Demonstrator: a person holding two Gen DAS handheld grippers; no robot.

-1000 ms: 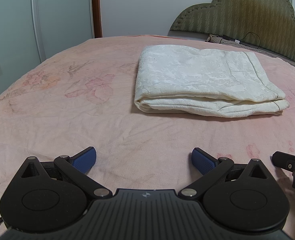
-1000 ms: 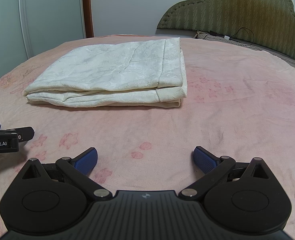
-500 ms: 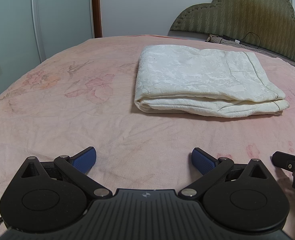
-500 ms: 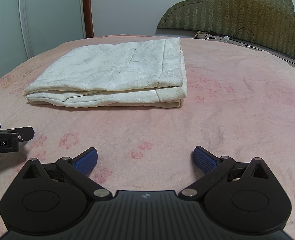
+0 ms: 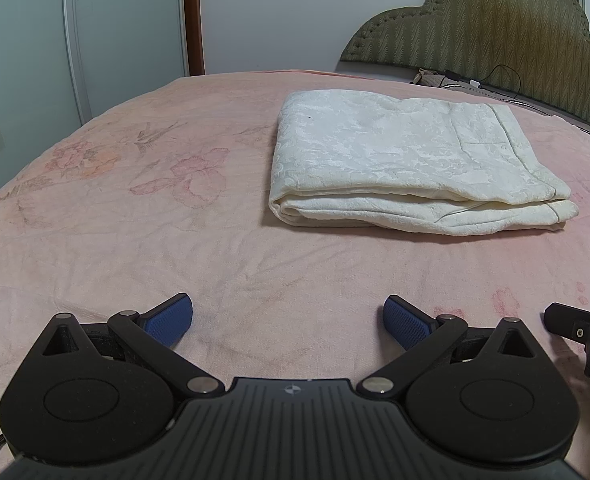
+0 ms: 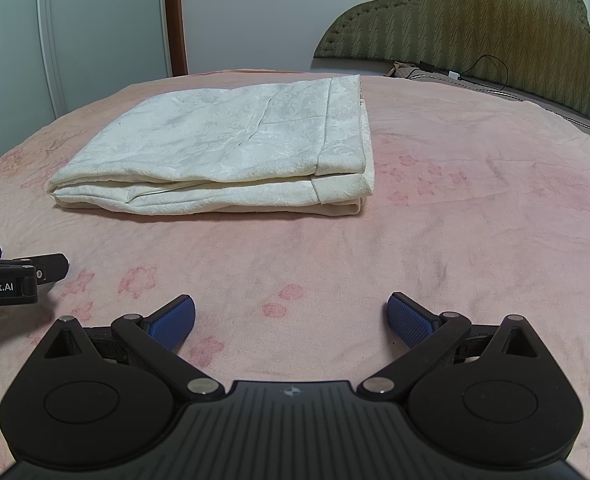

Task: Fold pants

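The cream-white pants (image 5: 407,164) lie folded into a flat rectangle on the pink bed, ahead and right in the left wrist view and ahead and left in the right wrist view (image 6: 231,156). My left gripper (image 5: 289,320) is open and empty, low over the sheet, well short of the pants. My right gripper (image 6: 291,318) is open and empty too, also short of the pants. Each gripper shows at the edge of the other's view, the right one (image 5: 583,332) and the left one (image 6: 11,276).
The pink flowered bedsheet (image 5: 135,208) covers the whole bed. An olive padded headboard (image 6: 495,24) stands at the back right with a cable and charger (image 6: 451,74) at its foot. Pale wardrobe doors (image 5: 75,40) stand at the left.
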